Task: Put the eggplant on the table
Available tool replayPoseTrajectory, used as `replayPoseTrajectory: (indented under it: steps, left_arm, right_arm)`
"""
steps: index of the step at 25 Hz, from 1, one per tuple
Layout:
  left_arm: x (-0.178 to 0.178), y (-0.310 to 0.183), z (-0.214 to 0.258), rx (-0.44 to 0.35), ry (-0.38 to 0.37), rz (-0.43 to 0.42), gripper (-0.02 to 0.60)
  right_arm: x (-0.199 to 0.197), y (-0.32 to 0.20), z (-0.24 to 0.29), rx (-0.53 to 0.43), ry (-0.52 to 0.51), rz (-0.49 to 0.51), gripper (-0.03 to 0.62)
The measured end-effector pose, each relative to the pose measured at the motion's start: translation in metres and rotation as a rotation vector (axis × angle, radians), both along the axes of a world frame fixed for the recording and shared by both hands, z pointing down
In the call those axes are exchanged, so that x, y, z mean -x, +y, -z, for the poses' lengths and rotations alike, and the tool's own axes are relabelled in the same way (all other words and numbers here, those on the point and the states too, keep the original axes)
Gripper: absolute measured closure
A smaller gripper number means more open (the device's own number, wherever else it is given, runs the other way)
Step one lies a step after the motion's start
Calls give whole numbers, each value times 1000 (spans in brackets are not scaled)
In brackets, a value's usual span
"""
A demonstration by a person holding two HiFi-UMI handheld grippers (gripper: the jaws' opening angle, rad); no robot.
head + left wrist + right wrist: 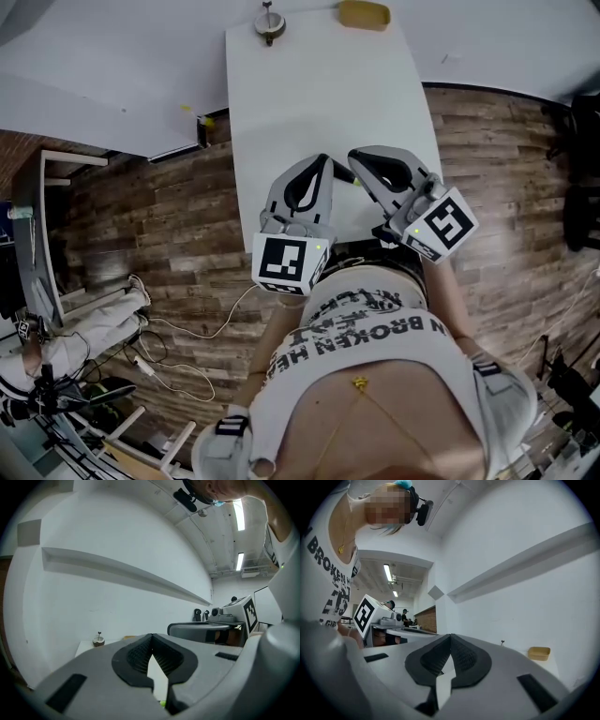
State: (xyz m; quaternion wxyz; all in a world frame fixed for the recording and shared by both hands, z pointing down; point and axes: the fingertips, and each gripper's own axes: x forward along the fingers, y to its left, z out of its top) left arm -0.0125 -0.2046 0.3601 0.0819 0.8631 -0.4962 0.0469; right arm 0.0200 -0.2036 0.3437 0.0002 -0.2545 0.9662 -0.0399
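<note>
The eggplant cannot be made out in any of the views, neither on the table [309, 94] nor at the jaws. The white table is bare over most of its top; only its far end carries things: a small round brownish object with an upright stem [269, 25] near the left corner and a shallow yellow tray [364, 14] near the right corner, well apart from each other. Both grippers are held side by side over the table's near end, close to the person's body. The left gripper [323, 161] has its jaws together at the tips with nothing between the ribbed pads, and the right gripper [355, 157] is the same, closed and empty. The two point roughly level toward the white wall beyond the table.
</note>
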Motion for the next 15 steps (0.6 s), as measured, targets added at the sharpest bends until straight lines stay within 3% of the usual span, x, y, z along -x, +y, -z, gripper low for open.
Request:
replayPoseTrajectory:
  steps: [15]
  left_arm:
    - [-8,2,8,-16,-1,-10,577]
  right_arm:
    - [-8,0,19,-40,-19,-15,586]
